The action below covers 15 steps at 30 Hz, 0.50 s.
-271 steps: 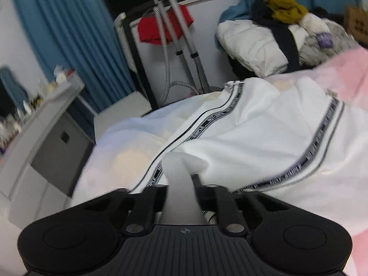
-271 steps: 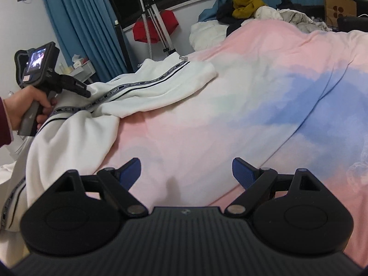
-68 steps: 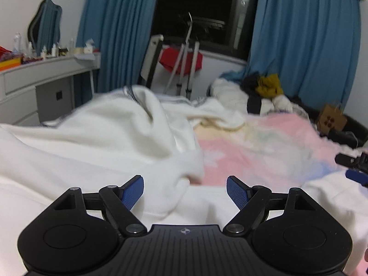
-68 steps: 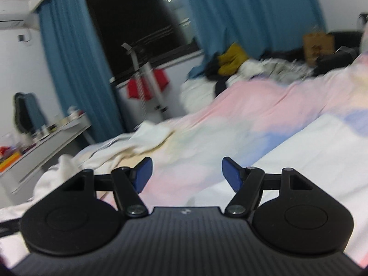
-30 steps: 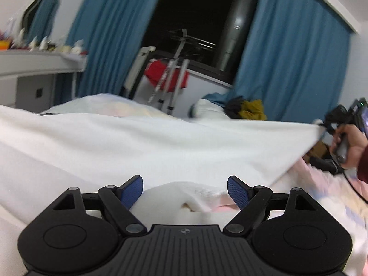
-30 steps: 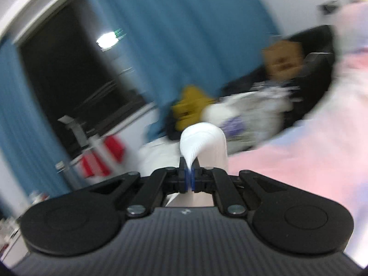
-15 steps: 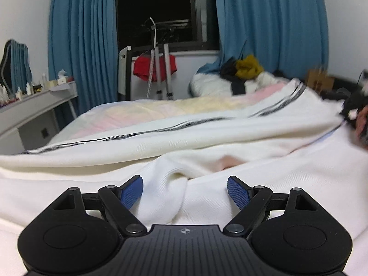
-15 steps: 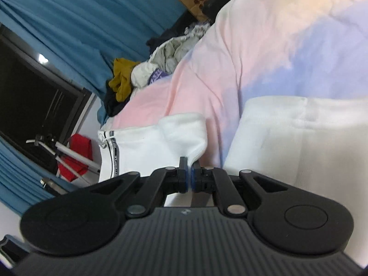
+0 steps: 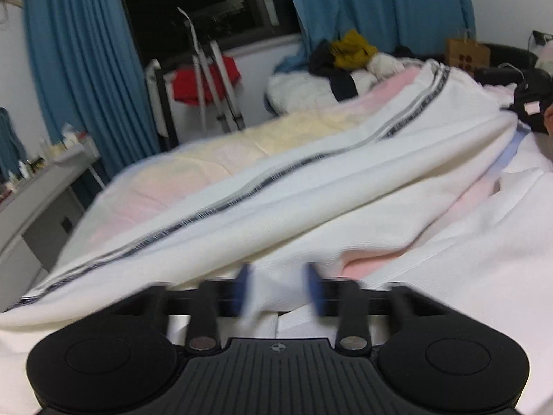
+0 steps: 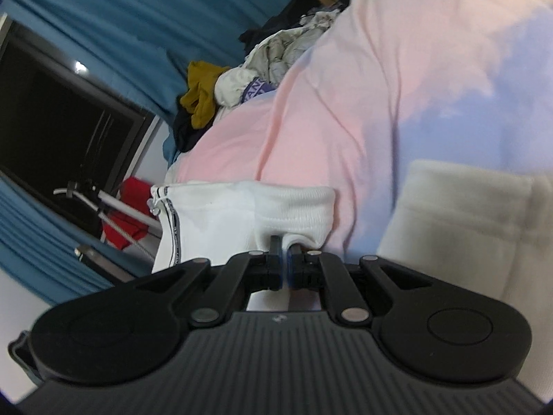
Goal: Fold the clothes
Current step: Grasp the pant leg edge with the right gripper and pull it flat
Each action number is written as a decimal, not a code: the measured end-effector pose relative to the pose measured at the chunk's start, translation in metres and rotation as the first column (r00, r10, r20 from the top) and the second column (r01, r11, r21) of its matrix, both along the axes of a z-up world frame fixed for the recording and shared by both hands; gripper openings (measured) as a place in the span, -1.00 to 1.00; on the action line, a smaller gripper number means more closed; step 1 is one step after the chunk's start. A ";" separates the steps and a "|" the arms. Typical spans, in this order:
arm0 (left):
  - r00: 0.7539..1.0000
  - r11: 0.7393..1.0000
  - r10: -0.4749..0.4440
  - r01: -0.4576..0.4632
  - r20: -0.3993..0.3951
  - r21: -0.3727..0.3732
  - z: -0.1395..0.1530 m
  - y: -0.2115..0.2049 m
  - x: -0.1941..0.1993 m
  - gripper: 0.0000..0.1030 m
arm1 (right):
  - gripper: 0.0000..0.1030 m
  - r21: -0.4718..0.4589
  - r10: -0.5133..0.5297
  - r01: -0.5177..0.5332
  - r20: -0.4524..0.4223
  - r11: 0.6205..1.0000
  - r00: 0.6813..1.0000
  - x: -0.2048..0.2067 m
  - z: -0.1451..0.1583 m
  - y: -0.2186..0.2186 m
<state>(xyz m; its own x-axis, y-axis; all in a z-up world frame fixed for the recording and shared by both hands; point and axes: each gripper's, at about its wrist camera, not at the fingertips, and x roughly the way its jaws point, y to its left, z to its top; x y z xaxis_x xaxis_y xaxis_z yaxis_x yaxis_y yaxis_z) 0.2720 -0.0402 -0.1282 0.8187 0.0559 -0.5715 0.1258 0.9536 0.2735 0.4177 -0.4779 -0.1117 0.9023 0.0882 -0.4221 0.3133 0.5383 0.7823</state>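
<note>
Clamped tight, my right claw (image 10: 285, 259) has its jaws pressed together on the ribbed hem of the white garment (image 10: 242, 214); the cloth bunches up right out of the pinch. My left claw (image 9: 278, 292) is another matter: its blue pads (image 9: 242, 287) stand a short way apart with a fold of white fabric lying between them, and the picture is smeared there, so I cannot tell whether they have bitten yet.

From my left wrist view, the white garment (image 9: 311, 186) lies stretched long across the bed (image 9: 193, 173), its dark striped trim (image 9: 214, 211) running from near my left side up toward the far right, where my right claw holds the other end. It sits on the pastel pink, yellow and blue bedspread, with more white cloth slack and rumpled in the foreground.

As I judge it, the folding has barely begun. The piece looks pulled out lengthwise but not flat, no clean crease or doubled-over layer shows, and wrinkles still run through the middle. A second pale, thicker item (image 10: 459, 218) lies beside my right claw, apparently untouched. At the head of the bed a heap of mixed clothes (image 9: 345, 55) waits too, though I cannot say whether it belongs to this job.

Left to do, I think: secure the near end, smooth the cloth, then make the folds.
</note>
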 end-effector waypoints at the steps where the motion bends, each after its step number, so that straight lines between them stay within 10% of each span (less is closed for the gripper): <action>1: 1.000 1.000 -0.010 0.010 -0.007 -0.008 0.003 0.003 0.000 -0.85 | -0.89 0.003 -0.001 0.001 0.023 1.000 1.000 -0.003 0.002 -0.001; 8: 0.994 0.989 -0.112 0.113 0.021 -0.091 0.040 0.022 -0.037 -0.89 | -0.89 -0.058 -0.053 0.061 0.128 0.996 0.990 -0.017 0.035 -0.007; 15: 0.996 0.980 -0.076 0.066 -0.046 -0.185 0.011 0.022 -0.057 -0.87 | -0.89 -0.146 -0.032 0.022 -0.065 0.989 0.997 -0.016 -0.006 -0.008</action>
<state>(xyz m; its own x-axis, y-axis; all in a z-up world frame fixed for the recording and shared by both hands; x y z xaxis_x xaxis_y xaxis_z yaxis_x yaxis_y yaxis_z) 0.2154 -0.0182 -0.1168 0.7855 -0.1110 -0.6088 0.2047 0.9750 0.0863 0.4017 -0.4862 -0.1174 0.8729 -0.0027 -0.4879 0.3782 0.6355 0.6731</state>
